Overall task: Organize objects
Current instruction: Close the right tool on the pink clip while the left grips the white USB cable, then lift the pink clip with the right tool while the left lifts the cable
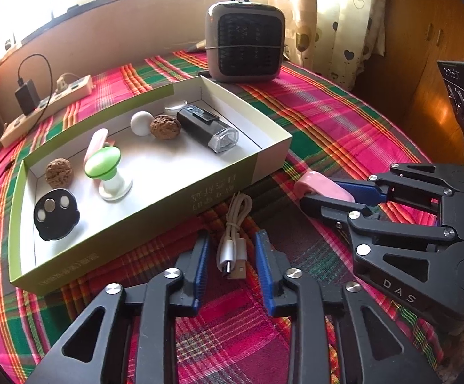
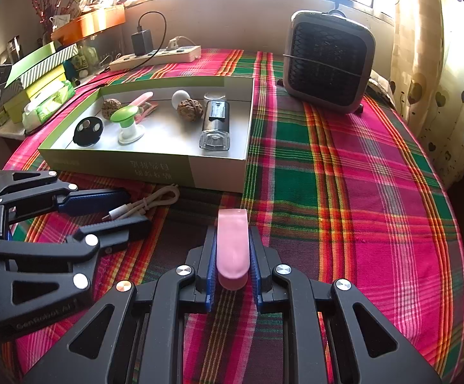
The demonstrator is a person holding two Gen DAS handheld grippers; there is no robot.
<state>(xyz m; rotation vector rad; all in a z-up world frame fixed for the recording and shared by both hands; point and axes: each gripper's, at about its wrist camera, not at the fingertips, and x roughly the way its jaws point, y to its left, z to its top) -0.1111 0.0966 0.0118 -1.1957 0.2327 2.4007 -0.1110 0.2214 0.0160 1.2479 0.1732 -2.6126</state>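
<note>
In front of the box on the worktop | left hand-held gripper half-open around white cable, not pressing | right hand-held gripper clamps pink clip | risk: loose cable loops slip out.

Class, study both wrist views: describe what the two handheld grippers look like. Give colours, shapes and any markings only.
Both the left gripper and the right gripper are matte black linkage frames with triangular cut-outs and round silver rivets. Their fingers carry ribbed blue pads. The right gripper's body bears the white letters "DAS"; the left's has faint, hard-to-read lettering. No cables or sleeves show.
</note>
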